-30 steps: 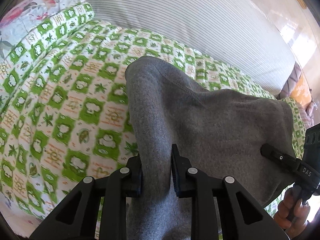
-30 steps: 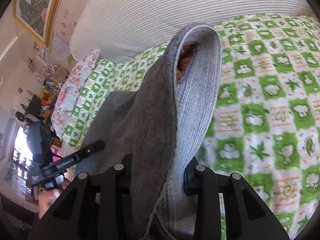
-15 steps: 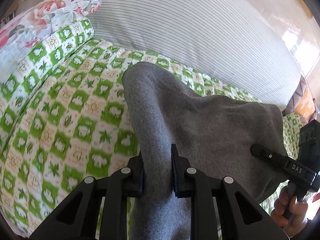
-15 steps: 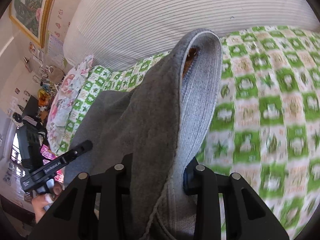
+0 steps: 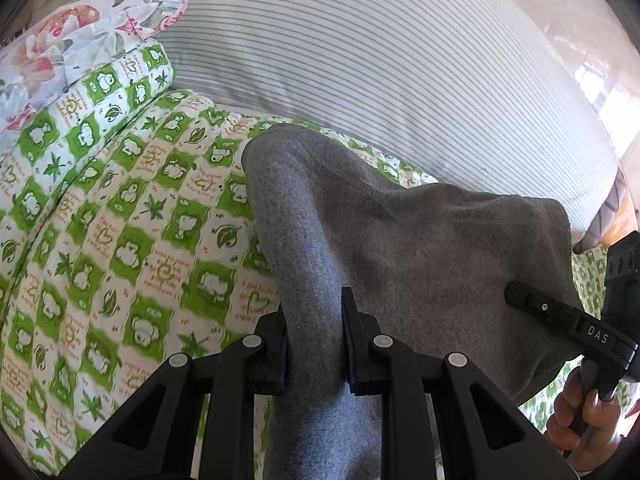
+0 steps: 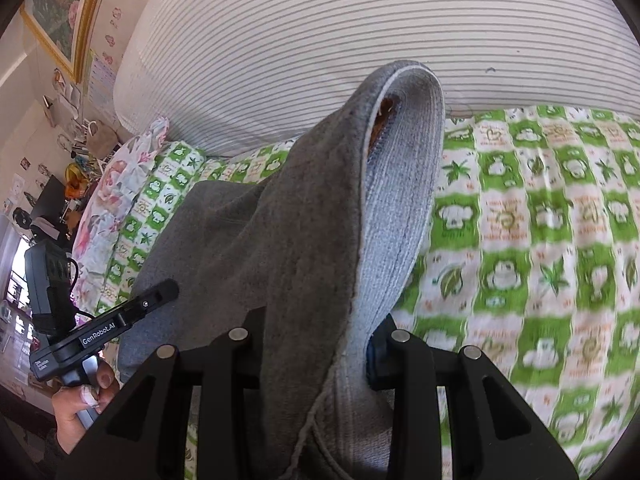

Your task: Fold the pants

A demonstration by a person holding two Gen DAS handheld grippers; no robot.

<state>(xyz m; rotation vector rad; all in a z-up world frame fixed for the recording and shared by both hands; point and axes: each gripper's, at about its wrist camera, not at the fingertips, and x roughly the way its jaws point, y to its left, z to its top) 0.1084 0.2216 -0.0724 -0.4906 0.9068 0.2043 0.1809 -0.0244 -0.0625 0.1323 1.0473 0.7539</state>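
Grey fleece pants [image 5: 400,248] hang lifted above the bed, stretched between both grippers. My left gripper [image 5: 314,340] is shut on a fold of the pants, the cloth bulging up between its jaws. My right gripper [image 6: 320,344] is shut on the pants [image 6: 304,220] at the ribbed waistband [image 6: 404,184], which arches over with its opening showing. The right gripper also shows at the right edge of the left wrist view [image 5: 560,316], against the cloth. The left gripper also shows at the lower left of the right wrist view [image 6: 120,316].
Below is a bed with a green and white checked sheet [image 5: 120,240]. A large striped bolster [image 5: 360,60] lies along the far side. A floral pillow [image 5: 60,52] sits at the bed's left end. A cluttered room lies beyond the bed [image 6: 48,184].
Both grippers have carried the pants forward over the bed toward the striped bolster, which now looms larger. Both grips are unchanged.
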